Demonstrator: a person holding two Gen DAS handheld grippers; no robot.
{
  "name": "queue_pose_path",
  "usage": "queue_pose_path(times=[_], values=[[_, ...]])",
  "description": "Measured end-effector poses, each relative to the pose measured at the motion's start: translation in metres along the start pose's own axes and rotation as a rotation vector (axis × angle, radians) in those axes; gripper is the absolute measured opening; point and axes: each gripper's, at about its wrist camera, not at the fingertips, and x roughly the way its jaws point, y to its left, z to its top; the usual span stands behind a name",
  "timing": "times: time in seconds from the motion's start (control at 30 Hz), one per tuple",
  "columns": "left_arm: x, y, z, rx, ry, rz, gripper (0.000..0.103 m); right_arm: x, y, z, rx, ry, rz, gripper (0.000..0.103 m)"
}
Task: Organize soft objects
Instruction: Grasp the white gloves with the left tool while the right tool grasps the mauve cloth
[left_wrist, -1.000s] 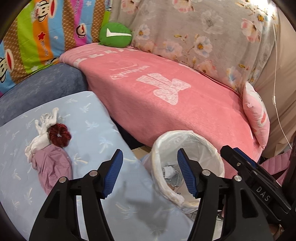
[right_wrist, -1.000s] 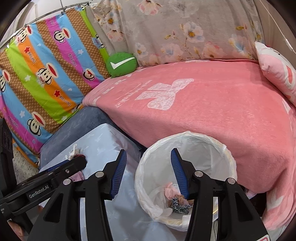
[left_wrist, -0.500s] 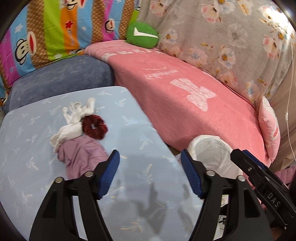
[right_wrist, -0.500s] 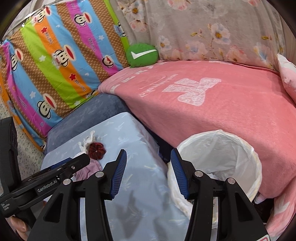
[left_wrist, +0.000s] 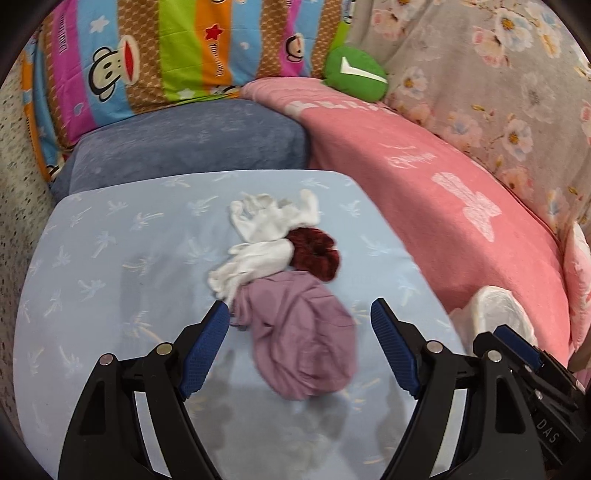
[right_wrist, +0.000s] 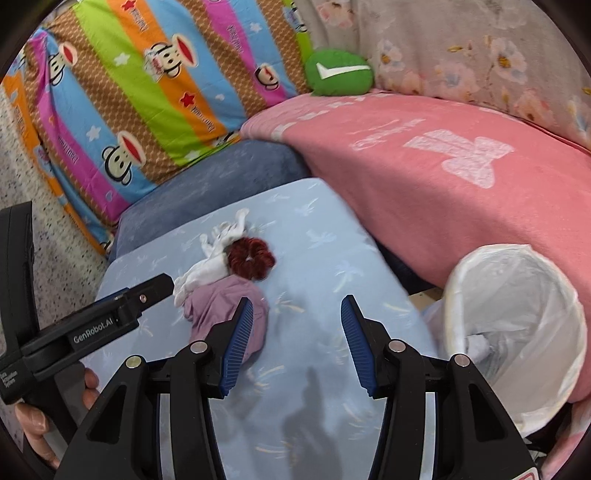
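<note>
Here we hold our left tool (left_wrist: 299, 325) above the mauve cloth (left_wrist: 299, 332) on the pale blue worktop (left_wrist: 110, 258), its jaws opening with nothing pinched between them. White gloves (left_wrist: 266, 236) and a dark red scrunchie (left_wrist: 314, 251) lie touching that cloth. Our right tool (right_wrist: 297, 332) hangs half open and empty, with the white lined bin (right_wrist: 517, 314) to its right.

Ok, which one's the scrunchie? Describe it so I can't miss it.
Find the light blue cushion beside the pink blanket. A small pile lies mid-cushion: the scrunchie is the dark red ruffled ring, touching the white gloves and the mauve cloth.
</note>
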Motion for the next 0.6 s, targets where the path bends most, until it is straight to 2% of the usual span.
queue_pose_path(times=[0.13, 0.33, 0.6], values=[[0.014, 0.023, 0.004, -0.007, 0.011, 0.048, 0.084, 0.026, 0.019, -0.003, -0.025, 0.044, 0.011, 0.051], [0.043, 0.048, 0.013, -0.029, 0.049, 0.061, 0.085, 0.067, 0.041, -0.011, -0.044, 0.111, 0.024, 0.051], [0.083, 0.052, 0.022, -0.016, 0.093, 0.033, 0.084, 0.118, 0.052, -0.016, -0.052, 0.181, 0.02, 0.051]])
